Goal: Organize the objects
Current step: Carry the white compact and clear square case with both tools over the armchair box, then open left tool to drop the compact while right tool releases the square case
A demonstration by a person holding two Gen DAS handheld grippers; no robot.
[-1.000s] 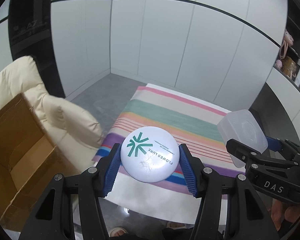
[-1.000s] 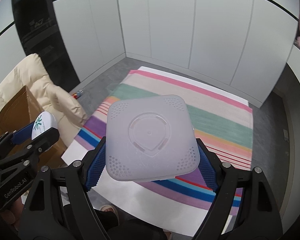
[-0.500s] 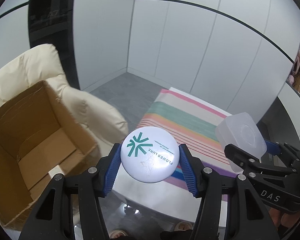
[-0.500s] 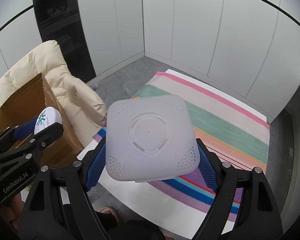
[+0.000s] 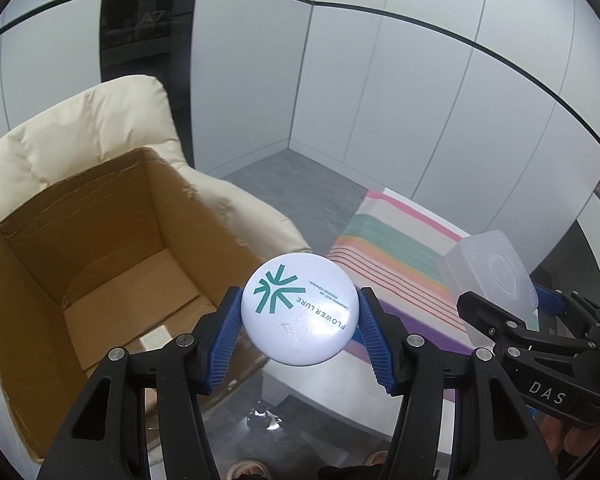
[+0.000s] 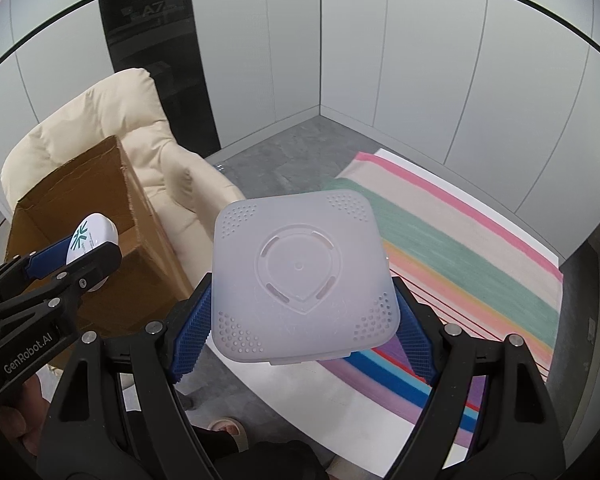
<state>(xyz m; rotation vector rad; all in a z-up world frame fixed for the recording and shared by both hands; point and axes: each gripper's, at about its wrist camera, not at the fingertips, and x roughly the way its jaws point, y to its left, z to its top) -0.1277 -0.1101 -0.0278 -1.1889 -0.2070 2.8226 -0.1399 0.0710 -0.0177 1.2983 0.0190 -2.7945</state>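
My left gripper (image 5: 300, 336) is shut on a round white compact (image 5: 299, 309) with a teal star logo and "FLOWER LURE" print. It is held in the air near the right rim of an open cardboard box (image 5: 100, 280) that sits on a cream armchair (image 5: 100, 120). My right gripper (image 6: 302, 320) is shut on a translucent white square box (image 6: 302, 280) with dotted corners, held in the air to the right of the cardboard box (image 6: 80, 200). Each gripper shows in the other's view: the right one (image 5: 512, 312), the left one (image 6: 76, 256).
A striped, many-coloured rug (image 6: 460, 248) lies on the grey floor (image 5: 292, 188) to the right. White panelled walls (image 6: 420, 60) close the corner behind, with a dark glass panel (image 6: 156, 40) behind the armchair (image 6: 100, 128). A glass tabletop (image 5: 268, 408) lies below the grippers.
Both grippers have swung left with their objects still held. The cardboard box and armchair have come further into view and the rug has shifted right.
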